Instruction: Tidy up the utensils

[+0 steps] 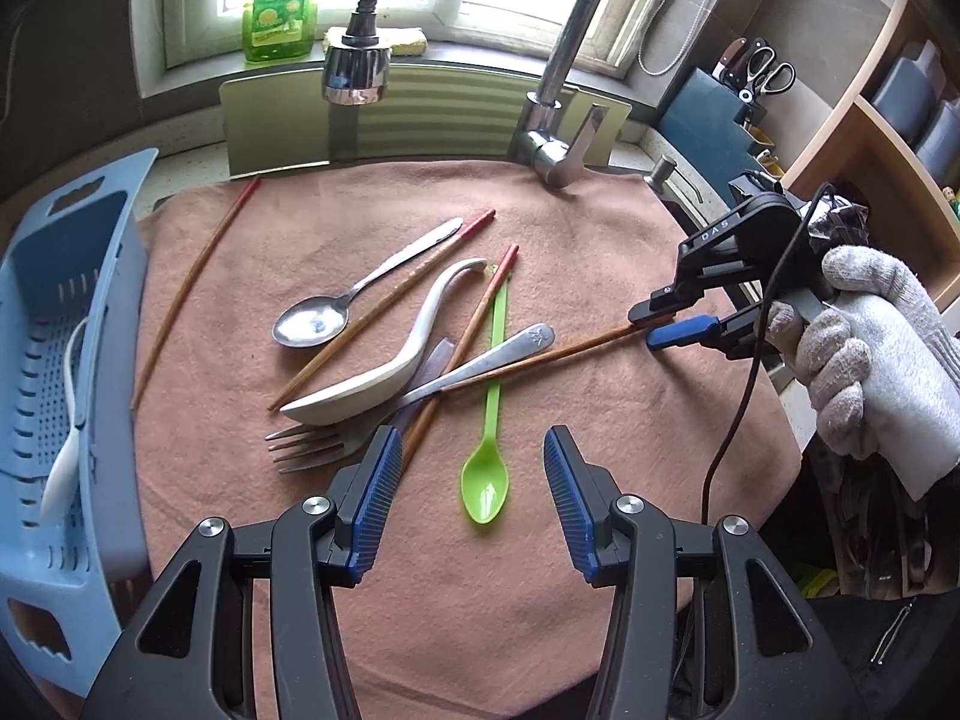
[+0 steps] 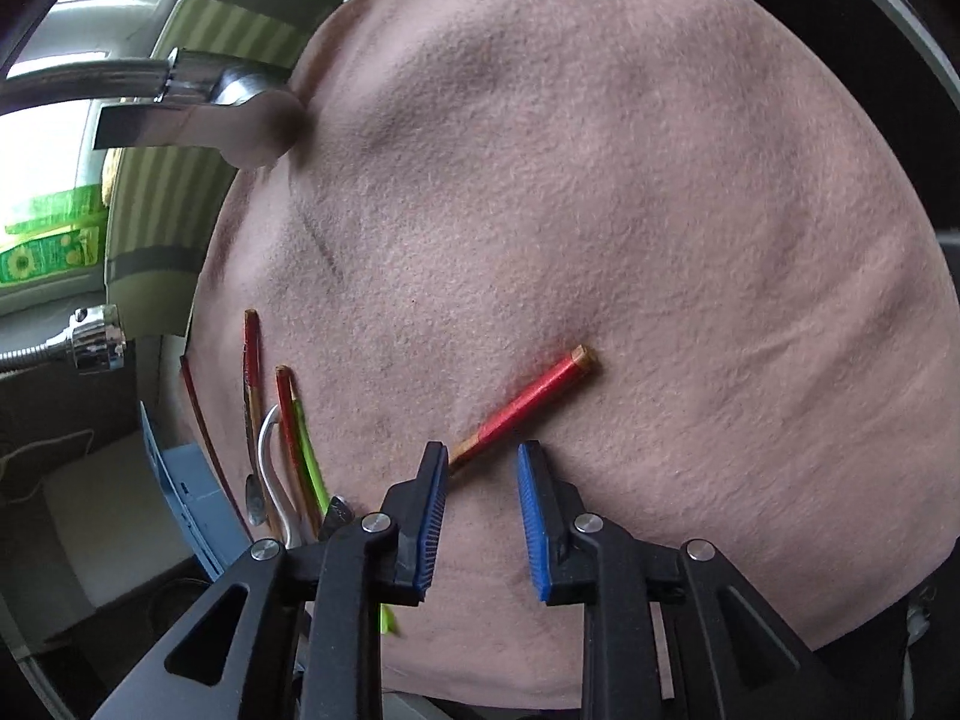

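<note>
The right claw [image 2: 483,453], jaws slightly apart, straddles the red-tipped wooden chopstick [image 2: 528,405], whose length runs crosswise between its pads, unclamped.

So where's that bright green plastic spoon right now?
In the left wrist view, the green spoon lies on the pink cloth, bowl nearest the camera, between the left gripper's open fingers, just right of the fork.
</note>
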`<state>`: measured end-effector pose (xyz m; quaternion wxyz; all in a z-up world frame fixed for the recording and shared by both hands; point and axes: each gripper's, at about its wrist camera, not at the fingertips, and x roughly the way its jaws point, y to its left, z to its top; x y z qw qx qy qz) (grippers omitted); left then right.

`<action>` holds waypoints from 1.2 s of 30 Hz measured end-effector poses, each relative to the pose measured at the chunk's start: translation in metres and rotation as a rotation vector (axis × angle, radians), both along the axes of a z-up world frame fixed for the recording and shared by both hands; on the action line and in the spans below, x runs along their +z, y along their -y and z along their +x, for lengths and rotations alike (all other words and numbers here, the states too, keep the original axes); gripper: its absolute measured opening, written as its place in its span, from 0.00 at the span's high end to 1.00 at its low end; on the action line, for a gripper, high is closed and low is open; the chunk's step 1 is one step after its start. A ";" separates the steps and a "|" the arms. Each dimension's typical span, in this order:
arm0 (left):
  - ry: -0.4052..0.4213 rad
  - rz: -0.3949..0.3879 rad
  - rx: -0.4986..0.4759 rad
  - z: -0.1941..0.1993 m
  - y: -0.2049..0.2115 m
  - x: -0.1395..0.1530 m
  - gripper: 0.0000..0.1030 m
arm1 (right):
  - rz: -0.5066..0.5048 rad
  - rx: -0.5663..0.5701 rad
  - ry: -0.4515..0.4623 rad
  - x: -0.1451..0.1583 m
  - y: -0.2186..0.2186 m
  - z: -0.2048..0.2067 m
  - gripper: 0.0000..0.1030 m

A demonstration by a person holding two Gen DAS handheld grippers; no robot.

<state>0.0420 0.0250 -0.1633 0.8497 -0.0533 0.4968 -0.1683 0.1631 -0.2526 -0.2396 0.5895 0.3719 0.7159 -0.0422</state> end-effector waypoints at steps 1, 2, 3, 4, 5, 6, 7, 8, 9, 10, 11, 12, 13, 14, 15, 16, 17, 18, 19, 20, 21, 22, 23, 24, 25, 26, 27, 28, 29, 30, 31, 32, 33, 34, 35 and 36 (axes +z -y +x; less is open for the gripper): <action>0.000 0.000 0.001 -0.001 -0.002 0.000 0.53 | -0.006 -0.011 0.003 0.002 -0.004 0.000 0.79; 0.002 0.000 0.004 -0.001 -0.003 0.001 0.53 | -0.014 -0.013 0.004 0.003 -0.005 -0.001 0.79; 0.004 -0.001 0.006 -0.002 -0.005 0.001 0.53 | -0.022 -0.012 0.002 0.005 -0.008 0.000 0.79; 0.009 -0.002 0.008 -0.003 -0.007 0.002 0.53 | -0.040 -0.011 -0.001 0.005 -0.014 0.003 0.79; 0.015 -0.005 0.011 -0.003 -0.009 0.003 0.53 | -0.059 -0.009 -0.009 0.004 -0.018 0.004 0.79; 0.022 -0.009 0.014 -0.004 -0.012 0.005 0.53 | -0.074 -0.004 -0.015 0.002 -0.024 0.007 0.79; 0.031 -0.014 0.019 -0.005 -0.015 0.007 0.53 | -0.099 0.015 -0.021 0.002 -0.028 0.009 0.79; 0.037 -0.017 0.024 -0.007 -0.018 0.008 0.53 | -0.119 0.034 -0.025 0.003 -0.036 0.011 0.79; 0.043 -0.020 0.030 -0.008 -0.022 0.009 0.53 | -0.134 0.048 -0.035 0.003 -0.039 0.013 0.79; 0.048 -0.024 0.037 -0.010 -0.027 0.009 0.53 | -0.134 0.032 -0.046 0.003 -0.041 0.014 0.79; 0.050 -0.030 0.044 -0.012 -0.031 0.009 0.53 | -0.124 -0.008 -0.062 0.002 -0.038 0.013 0.79; 0.052 -0.035 0.050 -0.012 -0.034 0.009 0.53 | -0.125 -0.025 -0.078 0.000 -0.038 0.014 0.79; 0.054 -0.038 0.056 -0.014 -0.038 0.009 0.53 | -0.142 -0.011 -0.085 0.000 -0.041 0.017 0.79; 0.055 -0.040 0.061 -0.015 -0.041 0.009 0.53 | -0.165 0.020 -0.085 0.001 -0.042 0.020 0.79; 0.055 -0.042 0.066 -0.016 -0.045 0.008 0.53 | -0.188 0.057 -0.081 0.003 -0.047 0.022 0.79; 0.055 -0.044 0.071 -0.018 -0.048 0.008 0.53 | -0.216 0.104 -0.074 0.004 -0.055 0.024 0.79; 0.055 -0.045 0.076 -0.019 -0.051 0.008 0.53 | -0.241 0.150 -0.066 0.005 -0.063 0.026 0.79; 0.055 -0.044 0.080 -0.020 -0.053 0.008 0.53 | -0.260 0.189 -0.060 0.005 -0.065 0.027 0.79; 0.055 -0.045 0.087 -0.021 -0.056 0.008 0.53 | -0.274 0.220 -0.057 0.006 -0.069 0.027 0.80; 0.055 -0.047 0.090 -0.021 -0.057 0.008 0.53 | -0.281 0.242 -0.055 0.006 -0.071 0.027 0.81; 0.053 -0.050 0.090 -0.021 -0.057 0.007 0.53 | -0.281 0.245 -0.055 0.006 -0.071 0.027 0.82; 0.052 -0.053 0.089 -0.021 -0.057 0.007 0.53 | -0.280 0.247 -0.058 0.005 -0.073 0.028 0.83; 0.051 -0.053 0.088 -0.021 -0.057 0.006 0.53 | -0.288 0.274 -0.053 0.006 -0.075 0.029 0.83; 0.046 -0.051 0.081 -0.021 -0.053 0.005 0.53 | -0.310 0.320 -0.038 0.009 -0.077 0.030 0.83; 0.042 -0.049 0.072 -0.020 -0.050 0.003 0.53 | -0.333 0.365 -0.024 0.013 -0.070 0.029 0.83; 0.038 -0.045 0.059 -0.018 -0.046 0.002 0.53 | -0.353 0.421 -0.011 0.014 -0.073 0.029 0.83; 0.031 -0.043 0.045 -0.016 -0.041 0.000 0.53 | -0.353 0.451 -0.008 0.013 -0.076 0.029 0.83; 0.024 -0.042 0.034 -0.013 -0.036 -0.003 0.53 | -0.344 0.480 0.002 0.013 -0.076 0.029 0.83; 0.016 -0.038 0.024 -0.010 -0.031 -0.005 0.53 | -0.351 0.501 0.017 0.015 -0.077 0.029 0.83; 0.009 -0.030 0.010 -0.006 -0.024 -0.008 0.53 | -0.368 0.529 0.038 0.017 -0.079 0.030 0.83; 0.000 -0.023 -0.010 -0.001 -0.017 -0.011 0.53 | -0.419 0.597 0.094 0.021 -0.084 0.030 0.83; -0.007 -0.021 -0.023 0.002 -0.011 -0.012 0.53 | -0.477 0.645 0.137 0.025 -0.094 0.029 0.83; -0.016 -0.022 -0.041 0.006 -0.004 -0.015 0.53 | -0.502 0.672 0.159 0.027 -0.098 0.026 0.83; -0.029 -0.023 -0.065 0.011 0.003 -0.018 0.53 | -0.459 0.685 0.162 0.026 -0.098 0.023 0.83; -0.039 -0.011 -0.075 0.015 0.009 -0.021 0.53 | -0.416 0.684 0.151 0.023 -0.099 0.021 0.83; -0.047 0.008 -0.083 0.017 0.014 -0.024 0.55 | -0.389 0.660 0.152 0.023 -0.095 0.018 0.83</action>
